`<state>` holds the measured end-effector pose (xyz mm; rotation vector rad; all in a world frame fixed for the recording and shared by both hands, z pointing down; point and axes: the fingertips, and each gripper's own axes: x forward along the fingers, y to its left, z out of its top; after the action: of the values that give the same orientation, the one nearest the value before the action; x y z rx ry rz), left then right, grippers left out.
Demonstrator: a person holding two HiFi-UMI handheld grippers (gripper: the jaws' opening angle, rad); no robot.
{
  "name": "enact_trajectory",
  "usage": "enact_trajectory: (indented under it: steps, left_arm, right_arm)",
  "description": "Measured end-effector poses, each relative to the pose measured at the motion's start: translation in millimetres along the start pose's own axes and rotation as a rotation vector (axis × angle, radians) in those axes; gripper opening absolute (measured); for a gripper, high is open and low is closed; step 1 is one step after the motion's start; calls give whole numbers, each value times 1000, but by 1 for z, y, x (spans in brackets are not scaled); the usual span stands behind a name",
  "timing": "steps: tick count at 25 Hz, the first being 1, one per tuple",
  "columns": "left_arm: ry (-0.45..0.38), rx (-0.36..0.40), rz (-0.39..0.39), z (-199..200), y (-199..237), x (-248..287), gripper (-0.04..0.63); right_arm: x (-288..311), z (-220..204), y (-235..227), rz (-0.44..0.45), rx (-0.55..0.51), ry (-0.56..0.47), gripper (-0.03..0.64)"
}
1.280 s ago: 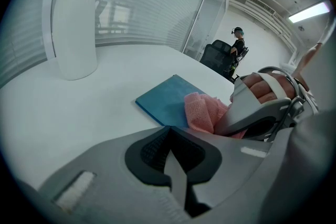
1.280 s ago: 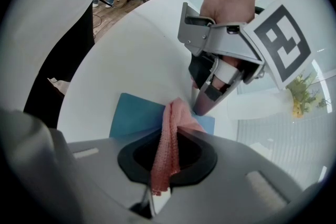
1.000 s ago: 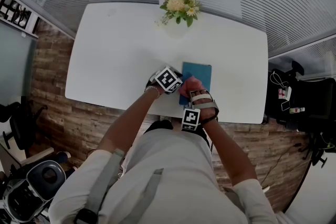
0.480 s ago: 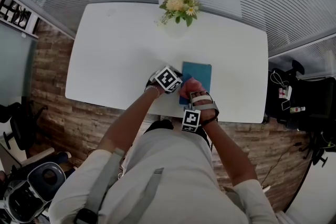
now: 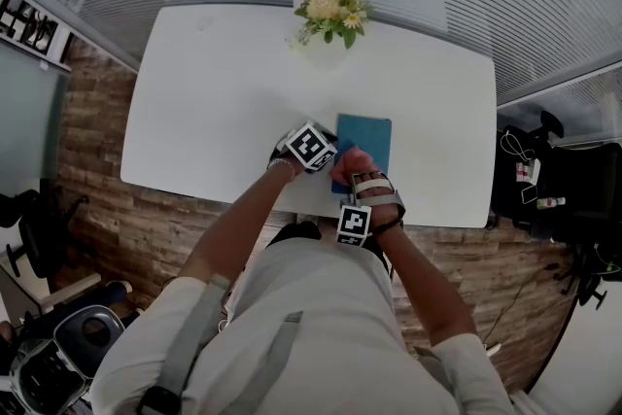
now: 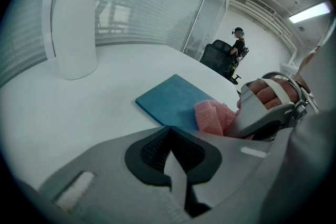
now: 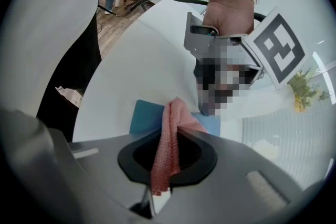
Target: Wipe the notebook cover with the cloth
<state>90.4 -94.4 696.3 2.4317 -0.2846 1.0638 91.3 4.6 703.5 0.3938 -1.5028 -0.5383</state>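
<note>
Parking the left gripper [image 6: 169, 136], jaws together and empty, beside the blue notebook's [image 6: 176, 99] left edge, probably to steady it on the table [image 5: 224, 92]; clamping the pink cloth [image 7: 167, 149] in the right gripper [image 7: 167, 136] over the cover's near end, for wiping.

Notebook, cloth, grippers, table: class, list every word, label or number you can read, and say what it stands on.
None can be read. The blue notebook cover and pink cloth are plain. The marker cubes on the left gripper and right gripper show only black-and-white square patterns, no letters.
</note>
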Motion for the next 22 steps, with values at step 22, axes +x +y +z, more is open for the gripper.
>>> enact_trajectory:
  steps: [22]
  left_arm:
    - [2,-2,-4,0,1,0,-5]
  right_arm:
    - [-7,4,15,48,30,-16,5]
